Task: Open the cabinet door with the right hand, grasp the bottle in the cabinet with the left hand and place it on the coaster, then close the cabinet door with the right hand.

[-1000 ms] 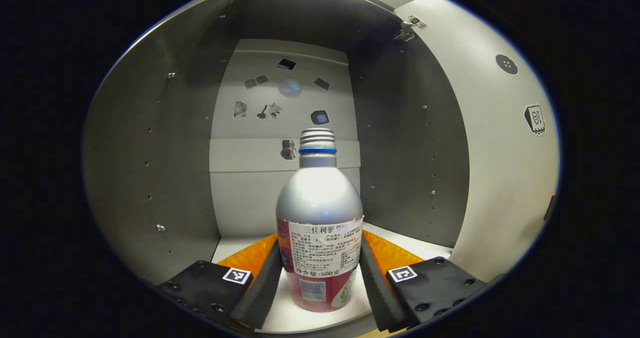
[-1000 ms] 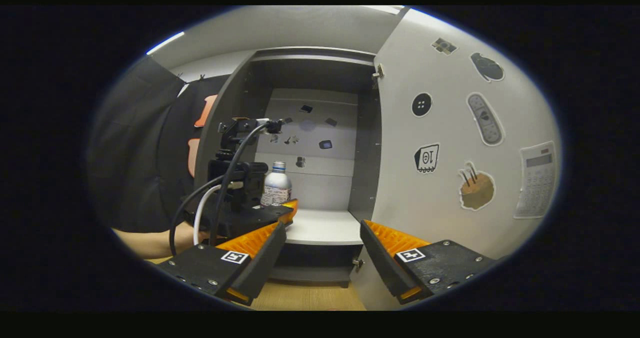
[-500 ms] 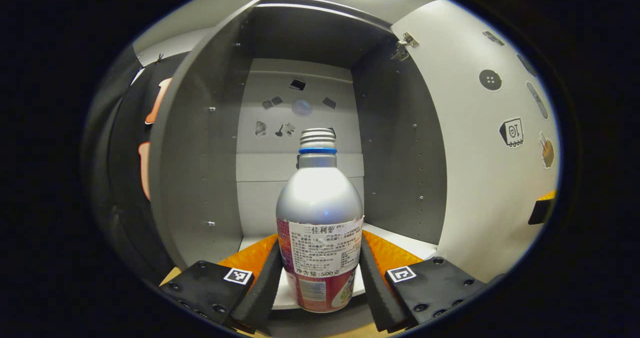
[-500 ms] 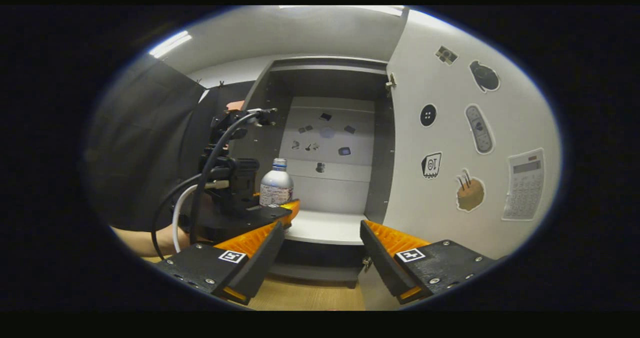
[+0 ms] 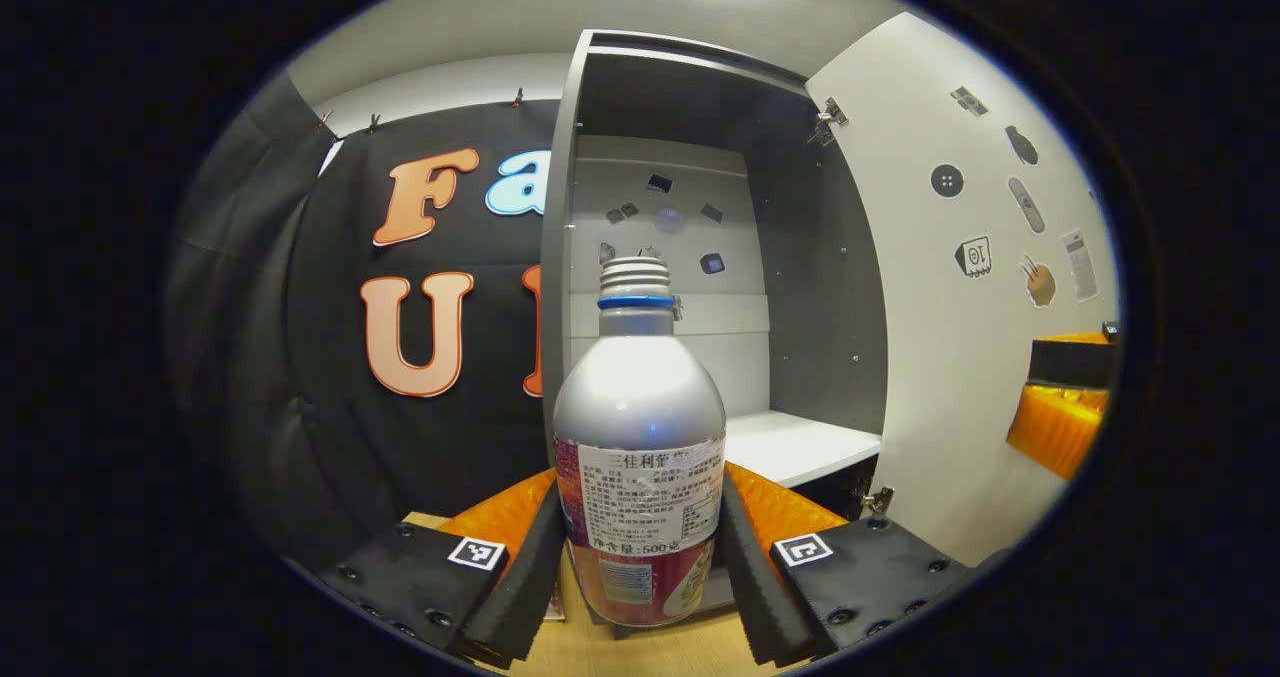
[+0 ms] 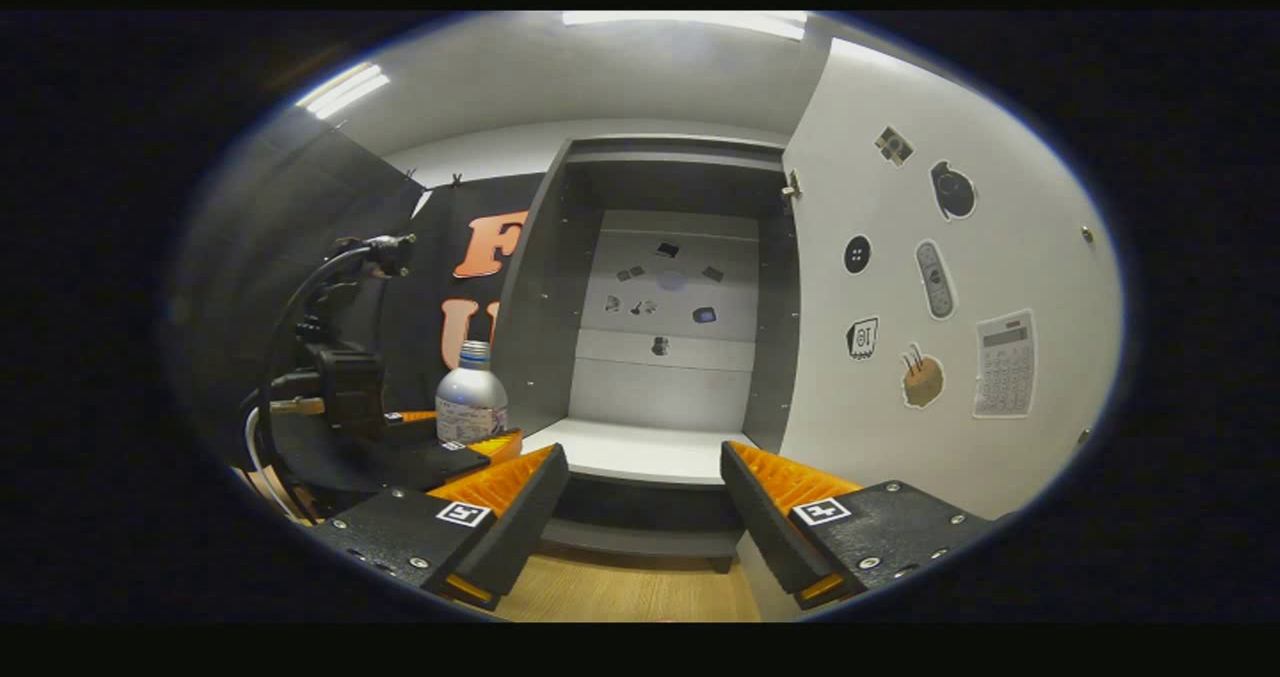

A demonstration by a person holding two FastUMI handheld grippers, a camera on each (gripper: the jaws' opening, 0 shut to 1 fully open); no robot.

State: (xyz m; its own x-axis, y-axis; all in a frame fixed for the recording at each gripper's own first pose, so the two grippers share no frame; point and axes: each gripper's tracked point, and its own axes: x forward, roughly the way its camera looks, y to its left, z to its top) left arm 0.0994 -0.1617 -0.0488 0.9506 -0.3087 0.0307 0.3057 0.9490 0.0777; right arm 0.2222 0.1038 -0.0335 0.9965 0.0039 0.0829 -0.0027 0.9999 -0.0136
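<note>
Metal, smooth and silvery, sits pinched in the left gripper [image 5: 640, 557], both pads pressed against the labelled lower body of the bottle [image 5: 640, 437] from either side. Held upright, well below the rounded shoulder and the threaded neck with its blue ring, base clear of the wooden tabletop [image 5: 640, 652] just beneath. Likely light for its bulk and stiff enough to resist denting under a moderate squeeze, though thin walls could buckle if clamped hard; bare metal above the label looks slick, so the papered band already taken seems the surest place, low enough to keep the tall body from tipping. Beyond the fingers and off to the right, the cabinet [image 5: 700, 257] stands open, its white shelf [image 5: 800, 447] bare, door [image 5: 960, 357] swung wide still farther right. Seen from the right gripper view, same bottle out in front of the cabinet's left edge, carried by the left gripper [image 6: 470, 442] ahead and to the left. Right gripper [image 6: 640, 517] spread wide, nothing between its fingers, facing the open cabinet with the door close on its right. Coaster not made out from either vantage.
</note>
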